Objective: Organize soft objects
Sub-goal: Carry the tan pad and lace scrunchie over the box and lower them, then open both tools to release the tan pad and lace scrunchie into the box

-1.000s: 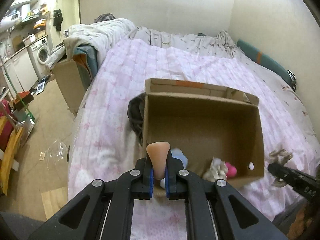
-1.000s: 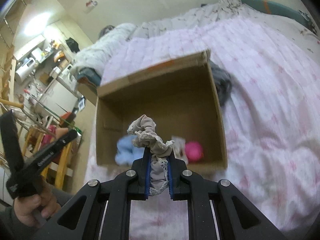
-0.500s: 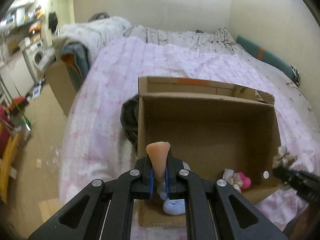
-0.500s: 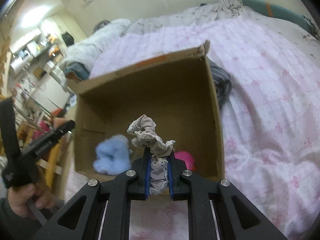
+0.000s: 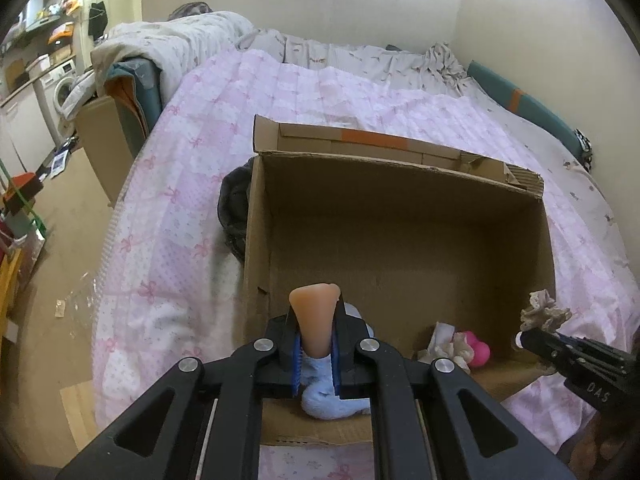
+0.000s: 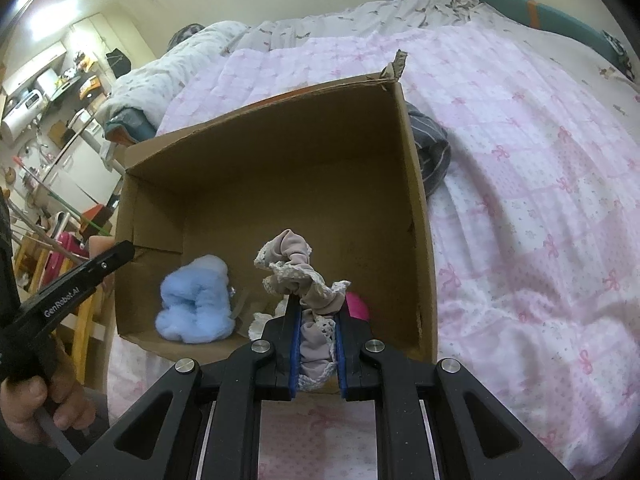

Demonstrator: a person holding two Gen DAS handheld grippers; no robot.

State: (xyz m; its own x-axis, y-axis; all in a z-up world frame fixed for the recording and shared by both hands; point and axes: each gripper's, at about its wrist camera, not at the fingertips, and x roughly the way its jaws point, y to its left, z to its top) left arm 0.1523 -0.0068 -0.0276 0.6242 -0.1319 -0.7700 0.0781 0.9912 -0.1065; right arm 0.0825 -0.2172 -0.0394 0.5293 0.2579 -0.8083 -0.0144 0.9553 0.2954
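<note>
We hold a crumpled beige, lace-edged cloth scrunchie [image 6: 298, 276] pinched in the closed right gripper [image 6: 317, 342], poised over the open brown cardboard box [image 6: 416, 216] on the pink quilted bed [image 6: 540, 200]. It looks light and limp, best taken mid-bunch. Our left gripper [image 5: 316, 354] clamps a peach rubbery soft piece [image 5: 316, 316] above the fluffy pale-blue plush [image 6: 196, 300].

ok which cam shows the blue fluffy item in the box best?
Right wrist: the blue fluffy item lies in full, unobstructed view on the cardboard box floor. In the left wrist view, the left gripper and its peach toy hide most of it.
</note>
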